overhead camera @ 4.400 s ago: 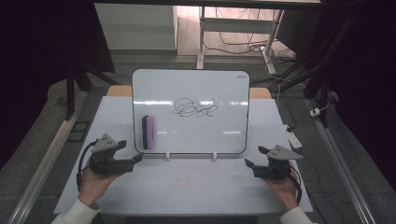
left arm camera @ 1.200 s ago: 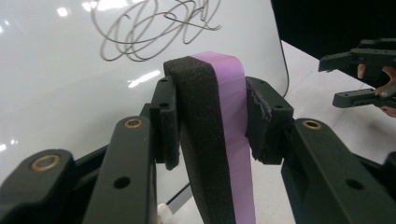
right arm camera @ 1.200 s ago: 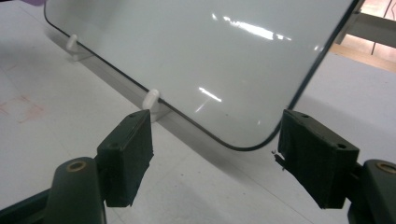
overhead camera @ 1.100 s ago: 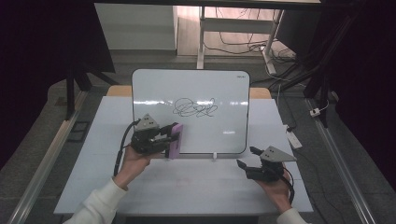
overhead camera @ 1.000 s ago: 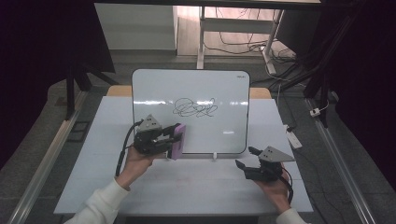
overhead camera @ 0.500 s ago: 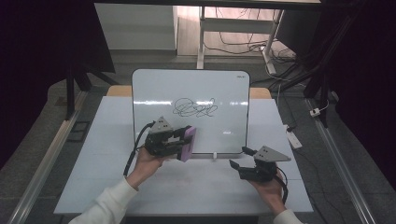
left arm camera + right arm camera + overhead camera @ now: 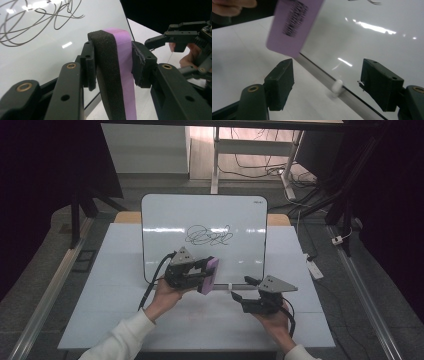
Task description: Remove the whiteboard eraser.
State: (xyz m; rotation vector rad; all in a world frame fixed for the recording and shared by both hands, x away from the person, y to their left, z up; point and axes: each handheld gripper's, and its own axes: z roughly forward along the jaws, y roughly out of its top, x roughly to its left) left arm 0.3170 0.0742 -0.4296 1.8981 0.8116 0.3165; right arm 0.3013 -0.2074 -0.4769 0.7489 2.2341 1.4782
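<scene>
A whiteboard leans upright on the table with a black scribble near its middle. My left gripper is shut on a purple eraser with a black felt face, held just in front of the board's lower middle, below the scribble. In the left gripper view the two jaws clamp the eraser from both sides. My right gripper hovers low at the board's bottom right, jaws open and bare. In the right gripper view the eraser is blurred at upper left, over the board's lower edge.
The white table stretches around the board. A white clip sits on the board's bottom edge between my right jaws. Cables and a desk frame lie on the floor behind; dark floor flanks both table sides.
My left gripper carried the eraser from the board's left side rightward to its lower middle. My right gripper shifted left toward the board's bottom edge.
</scene>
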